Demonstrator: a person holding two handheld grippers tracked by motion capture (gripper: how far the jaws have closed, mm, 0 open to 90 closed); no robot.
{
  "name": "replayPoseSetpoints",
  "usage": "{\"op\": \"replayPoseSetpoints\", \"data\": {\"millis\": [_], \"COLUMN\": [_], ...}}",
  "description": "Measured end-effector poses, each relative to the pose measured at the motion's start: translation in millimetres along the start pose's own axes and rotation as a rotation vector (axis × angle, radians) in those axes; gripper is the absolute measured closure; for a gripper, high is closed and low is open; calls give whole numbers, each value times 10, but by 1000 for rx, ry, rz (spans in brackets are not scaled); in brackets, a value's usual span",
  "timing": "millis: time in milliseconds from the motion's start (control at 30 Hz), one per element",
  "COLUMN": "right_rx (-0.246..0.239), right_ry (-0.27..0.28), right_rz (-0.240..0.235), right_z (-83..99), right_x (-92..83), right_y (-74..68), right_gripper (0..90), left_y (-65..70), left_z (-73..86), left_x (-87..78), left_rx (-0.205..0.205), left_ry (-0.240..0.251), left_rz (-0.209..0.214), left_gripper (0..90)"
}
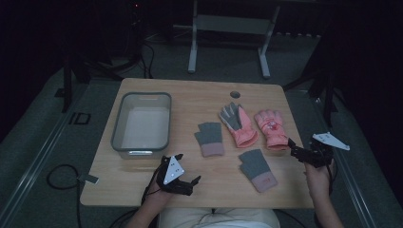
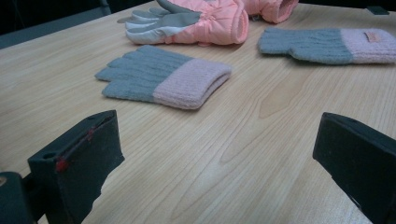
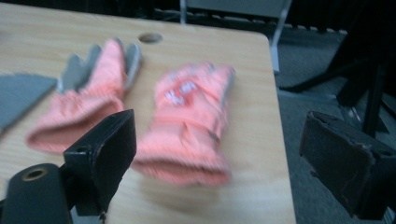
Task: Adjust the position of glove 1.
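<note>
Right claw [image 1: 293,148] is spread wide with nothing in it, sitting just off the cuff end of the pink ski glove with the red print [image 1: 271,128]. In the right gripper view that glove [image 3: 187,126] lies straight ahead between the two black jaws, cuff toward the camera, so my guess is it's lined up to go in cuff first, the thick bunched edge being the easiest bit to pinch. That view is a bit blurry, so I can't say how close the tips are to the fabric, but they're not touching it.

Left claw [image 1: 190,183] is also released and empty, low near the front edge of the worktop [image 1: 199,95]. In the left gripper view it's aimed at the near knitted glove [image 2: 163,79], grey fingers with a pink cuff, which lies flat a little way ahead of the jaws. The second knitted glove [image 2: 327,44] is further off to the side, and the other ski glove [image 2: 191,23] lies palm up behind it.

All four gloves are spread out singly on the right half of the worktop, none overlapping, which makes each one easy to pick off on its own. The grey bin [image 1: 141,124] sits empty on the left, so I'd bet that's where they're headed. Nothing has gone in yet.
</note>
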State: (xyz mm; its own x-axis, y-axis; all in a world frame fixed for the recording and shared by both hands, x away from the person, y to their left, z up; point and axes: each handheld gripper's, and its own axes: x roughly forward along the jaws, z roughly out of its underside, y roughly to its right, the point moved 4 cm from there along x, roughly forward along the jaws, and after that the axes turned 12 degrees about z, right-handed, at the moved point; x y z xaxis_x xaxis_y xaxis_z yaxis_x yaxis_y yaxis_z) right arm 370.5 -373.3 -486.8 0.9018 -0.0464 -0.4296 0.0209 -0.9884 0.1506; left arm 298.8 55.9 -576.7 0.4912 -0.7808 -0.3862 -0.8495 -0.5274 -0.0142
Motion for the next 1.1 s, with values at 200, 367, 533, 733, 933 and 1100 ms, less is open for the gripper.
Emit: {"op": "replayPoseSetpoints", "data": {"millis": [200, 367, 533, 733, 933, 1100], "right_rx": [-29, -36, -35, -74, -78, -69], "right_ry": [28, 58, 40, -15, -26, -44], "right_rz": [-36, -67, -146, -208, -256, -323], "right_z": [-277, -465, -565, -589, -632, -684], "right_x": [20, 34, 85, 179, 287, 368], "right_y": [-174, -340, -527, -765, -1006, -1235], "right_gripper": [109, 110, 139, 144, 131, 120], "left_y": [-6, -5, -11, -7, -8, 2], "left_z": [1, 1, 1, 1, 1, 0], "left_x": [-4, -7, -10, -7, -7, -9], "left_rx": [-3, -1, -7, -4, -5, 6], "left_ry": [1, 3, 8, 4, 5, 6], "left_rz": [2, 3, 5, 8, 12, 10], "left_gripper": [8, 8, 8, 8, 8, 8]}}
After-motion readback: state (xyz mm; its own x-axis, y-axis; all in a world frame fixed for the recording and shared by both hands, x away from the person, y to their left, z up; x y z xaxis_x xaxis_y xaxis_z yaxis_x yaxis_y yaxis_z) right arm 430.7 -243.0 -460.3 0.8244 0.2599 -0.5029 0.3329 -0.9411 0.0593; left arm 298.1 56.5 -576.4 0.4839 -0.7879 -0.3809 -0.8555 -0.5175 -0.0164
